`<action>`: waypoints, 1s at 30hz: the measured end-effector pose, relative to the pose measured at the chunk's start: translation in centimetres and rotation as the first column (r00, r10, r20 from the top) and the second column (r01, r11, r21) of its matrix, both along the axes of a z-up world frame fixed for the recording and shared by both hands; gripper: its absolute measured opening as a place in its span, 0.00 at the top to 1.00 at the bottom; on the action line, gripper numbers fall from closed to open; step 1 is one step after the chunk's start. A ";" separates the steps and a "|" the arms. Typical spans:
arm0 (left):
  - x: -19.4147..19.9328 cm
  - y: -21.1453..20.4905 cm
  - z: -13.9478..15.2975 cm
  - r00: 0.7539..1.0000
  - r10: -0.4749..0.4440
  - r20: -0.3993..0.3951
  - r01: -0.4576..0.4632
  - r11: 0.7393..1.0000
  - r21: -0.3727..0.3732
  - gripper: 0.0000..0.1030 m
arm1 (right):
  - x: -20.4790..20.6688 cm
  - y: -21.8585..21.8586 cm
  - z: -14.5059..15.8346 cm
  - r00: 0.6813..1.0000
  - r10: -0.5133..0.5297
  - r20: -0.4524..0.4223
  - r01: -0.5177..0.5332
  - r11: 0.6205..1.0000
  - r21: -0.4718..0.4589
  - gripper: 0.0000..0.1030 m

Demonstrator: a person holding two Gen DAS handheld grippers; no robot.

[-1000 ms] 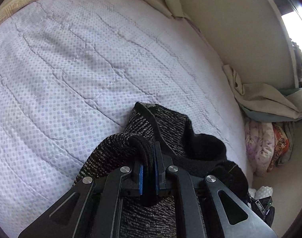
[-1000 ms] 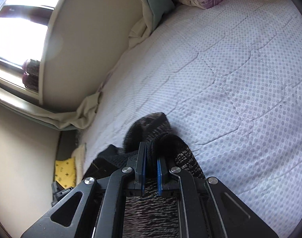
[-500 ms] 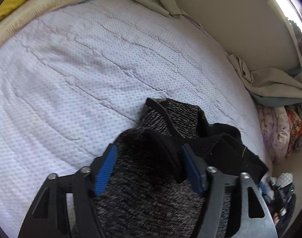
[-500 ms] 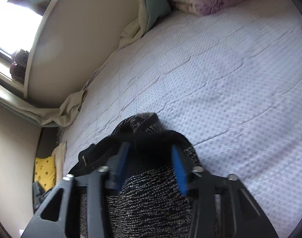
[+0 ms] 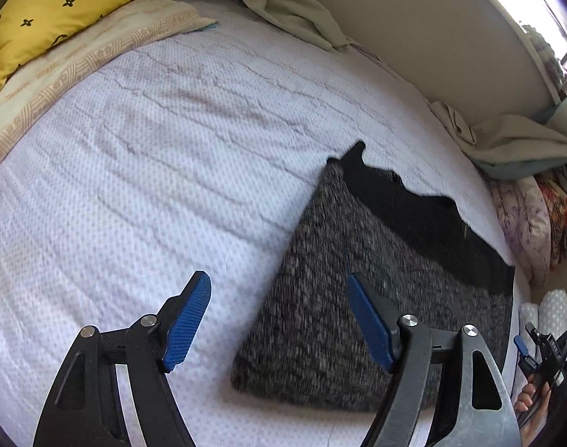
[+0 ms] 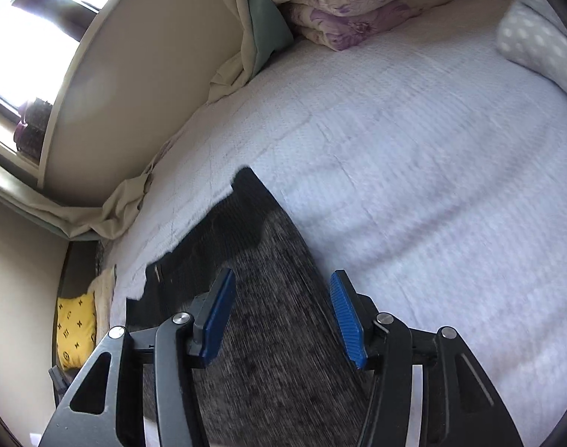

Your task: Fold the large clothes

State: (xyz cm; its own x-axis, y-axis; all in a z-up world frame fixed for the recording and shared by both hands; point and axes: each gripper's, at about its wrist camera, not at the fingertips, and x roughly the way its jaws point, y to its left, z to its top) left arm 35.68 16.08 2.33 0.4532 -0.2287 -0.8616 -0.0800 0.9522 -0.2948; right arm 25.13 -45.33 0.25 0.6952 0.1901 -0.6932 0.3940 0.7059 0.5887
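Sweater (image 5: 361, 298), grey-knit with a black band, lies folded flat on the bed (image 5: 153, 171), released as both the left hand-held gripper (image 5: 279, 320) and right hand-held gripper (image 6: 279, 316) have just been opening, empty-jawed, so lift clear without snagging the knit.
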 end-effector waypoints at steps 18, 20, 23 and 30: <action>-3.1 -2.7 -4.2 0.993 -0.114 -0.029 0.116 0.990 0.083 0.79 | -6.4 2.4 -4.7 0.987 0.092 -0.134 -0.096 0.995 -0.022 0.76; -3.4 -3.0 -3.8 0.991 -0.133 -0.030 0.136 0.986 0.101 0.82 | -6.5 2.8 -4.5 0.984 0.104 -0.143 -0.113 0.992 -0.056 0.85; -3.8 -2.4 -3.7 0.991 -0.127 -0.044 0.130 0.987 0.092 0.83 | -7.1 2.7 -3.9 0.983 0.105 -0.149 -0.118 0.990 -0.081 0.93; -4.1 -0.6 -4.9 0.991 -0.113 -0.077 0.117 0.992 0.046 0.83 | -8.3 2.4 -4.3 0.975 0.068 -0.210 -0.092 0.990 -0.108 0.95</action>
State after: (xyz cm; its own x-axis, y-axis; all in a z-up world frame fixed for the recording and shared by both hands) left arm 31.58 15.52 -2.56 0.3605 -0.2310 -0.9037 0.0109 0.9698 -0.2436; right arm 16.87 -42.97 -4.02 0.5219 0.1494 -0.8398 0.4369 0.7988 0.4136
